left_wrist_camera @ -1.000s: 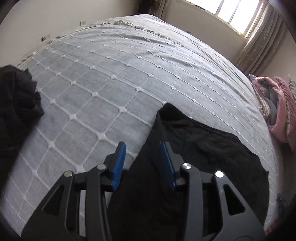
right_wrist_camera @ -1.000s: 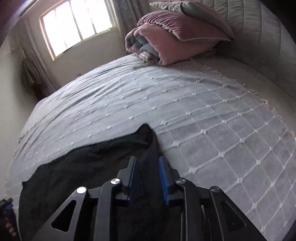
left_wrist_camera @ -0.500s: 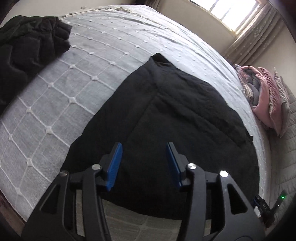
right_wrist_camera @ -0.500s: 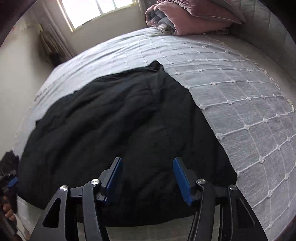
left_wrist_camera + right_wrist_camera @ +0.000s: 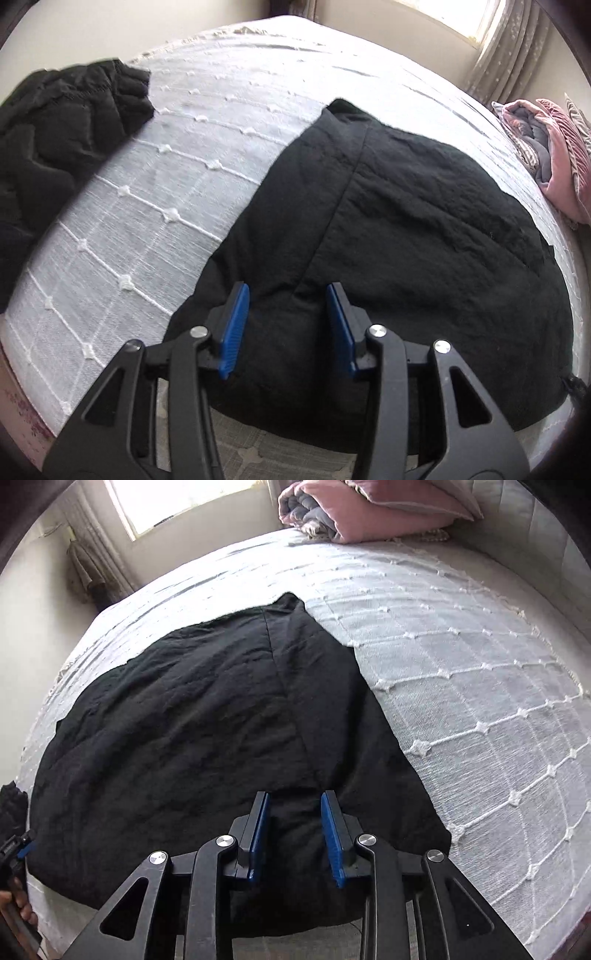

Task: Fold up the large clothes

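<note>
A large black garment [image 5: 406,221] lies spread flat on the white quilted bed [image 5: 147,221], its near hem at the bed's front edge. My left gripper [image 5: 286,291] stands over the hem's left part, jaws closing, and a raised fold of the black cloth fills the gap between its blue pads. In the right wrist view the same garment [image 5: 184,720] runs off to the left. My right gripper [image 5: 293,797] is at the hem's right part, jaws closing on a bunched ridge of the cloth.
A second heap of black clothing [image 5: 55,129] lies at the bed's far left. A folded pink blanket with pillows [image 5: 369,506] sits at the head of the bed [image 5: 480,664]. A window [image 5: 184,498] and curtain stand behind. A hand [image 5: 22,912] shows at the left edge.
Both grippers pulled back from the garment's far corners to its near hem. They let go of the far edge, opened wider, and now close around folds at the hem.
</note>
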Motion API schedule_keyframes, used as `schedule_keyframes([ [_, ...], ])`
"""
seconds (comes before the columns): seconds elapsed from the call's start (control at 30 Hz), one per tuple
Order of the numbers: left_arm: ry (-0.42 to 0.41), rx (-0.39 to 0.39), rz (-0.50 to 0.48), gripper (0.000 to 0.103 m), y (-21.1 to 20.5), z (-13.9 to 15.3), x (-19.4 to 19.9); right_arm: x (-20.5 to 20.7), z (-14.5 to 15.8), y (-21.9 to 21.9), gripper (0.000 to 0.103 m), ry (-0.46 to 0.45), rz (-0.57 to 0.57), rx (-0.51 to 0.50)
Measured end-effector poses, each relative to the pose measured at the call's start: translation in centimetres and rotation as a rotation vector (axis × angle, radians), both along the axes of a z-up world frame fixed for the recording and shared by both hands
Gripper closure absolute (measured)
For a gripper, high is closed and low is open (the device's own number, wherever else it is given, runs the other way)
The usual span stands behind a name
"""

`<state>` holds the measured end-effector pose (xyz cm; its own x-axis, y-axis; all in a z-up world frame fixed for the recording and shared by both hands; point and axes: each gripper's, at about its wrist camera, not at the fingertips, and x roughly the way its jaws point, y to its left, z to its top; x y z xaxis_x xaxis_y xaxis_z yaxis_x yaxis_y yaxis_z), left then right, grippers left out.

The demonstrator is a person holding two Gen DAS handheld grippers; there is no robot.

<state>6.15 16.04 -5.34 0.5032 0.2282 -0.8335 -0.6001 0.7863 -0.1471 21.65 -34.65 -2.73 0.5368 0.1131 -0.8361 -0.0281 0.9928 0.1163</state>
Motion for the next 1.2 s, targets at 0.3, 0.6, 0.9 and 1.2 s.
schedule_keyframes([
  [0.3, -0.072, 0.141, -0.188, 0.056, -6.8, 3.1, -0.1, -1.7, 3.1, 2.1, 0.020, -0.150, 0.049, 0.032],
  [0.6, -0.102, 0.134, -0.410, 0.053, -14.7, 3.1, 0.5, -1.6, 2.5, 1.6, 0.020, -0.101, 0.033, 0.126],
  [0.9, -0.023, 0.134, -0.412, 0.052, -15.7, 1.0, 2.5, -4.0, 1.6, 10.9, 0.026, -0.176, 0.302, -0.053],
  [1.2, -0.084, 0.054, -0.345, 0.048, -11.9, 1.6, 5.0, -4.0, 0.3, 21.8, 0.066, -0.255, 0.518, -0.046],
])
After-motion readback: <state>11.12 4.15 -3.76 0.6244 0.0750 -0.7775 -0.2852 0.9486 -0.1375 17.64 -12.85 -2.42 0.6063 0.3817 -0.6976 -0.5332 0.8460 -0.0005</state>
